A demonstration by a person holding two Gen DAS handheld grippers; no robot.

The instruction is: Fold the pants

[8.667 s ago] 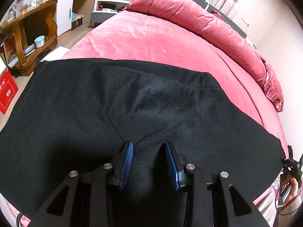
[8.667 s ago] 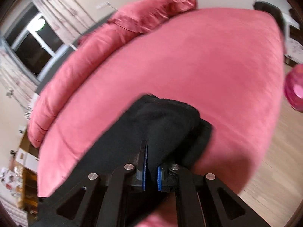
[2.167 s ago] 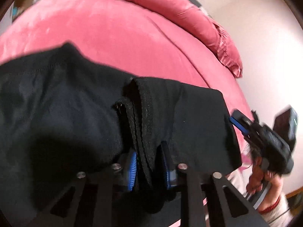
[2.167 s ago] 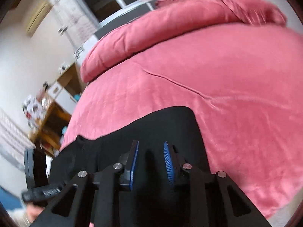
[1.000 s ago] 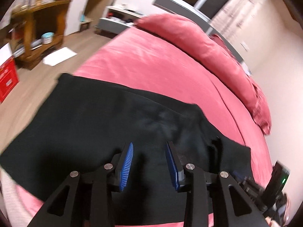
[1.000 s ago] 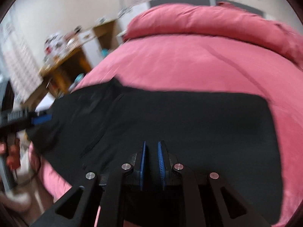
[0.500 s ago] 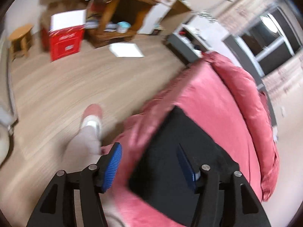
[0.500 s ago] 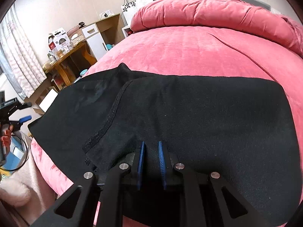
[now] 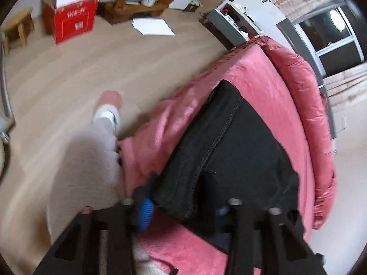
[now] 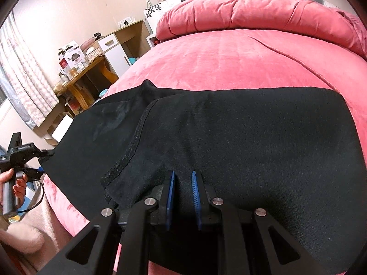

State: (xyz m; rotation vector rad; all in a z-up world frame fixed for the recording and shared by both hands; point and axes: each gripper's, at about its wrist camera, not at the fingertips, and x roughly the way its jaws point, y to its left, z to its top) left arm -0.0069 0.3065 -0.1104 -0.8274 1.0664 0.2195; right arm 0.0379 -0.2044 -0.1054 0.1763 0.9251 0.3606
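Black pants [image 10: 252, 137] lie across a pink bed [image 10: 240, 57], one layer folded over with a stitched hem [image 10: 128, 158] running down the middle. My right gripper [image 10: 183, 197] is shut on a pinch of the cloth at the near edge. In the left wrist view, the pants' end [image 9: 240, 142] hangs at the bed's side. My left gripper [image 9: 183, 212] straddles that corner and its jaws are closing. Cloth fills the gap and hides most of the right pad. From the right wrist view, the left gripper [image 10: 47, 154] touches the pants' far left corner.
A person's leg [image 9: 91, 160] and slippered foot [image 9: 107, 105] stand on the wood floor beside the bed. A red box [image 9: 71, 20], a wooden shelf [image 9: 128, 4], a sheet of paper [image 9: 153, 26] and a nightstand [image 9: 240, 16] lie beyond. A rolled duvet [image 10: 263, 16] lines the bed's far side.
My left gripper has come in and down onto the pants' corner, and its jaws went from wide apart to narrow around the cloth. The right gripper has kept its hold and place.
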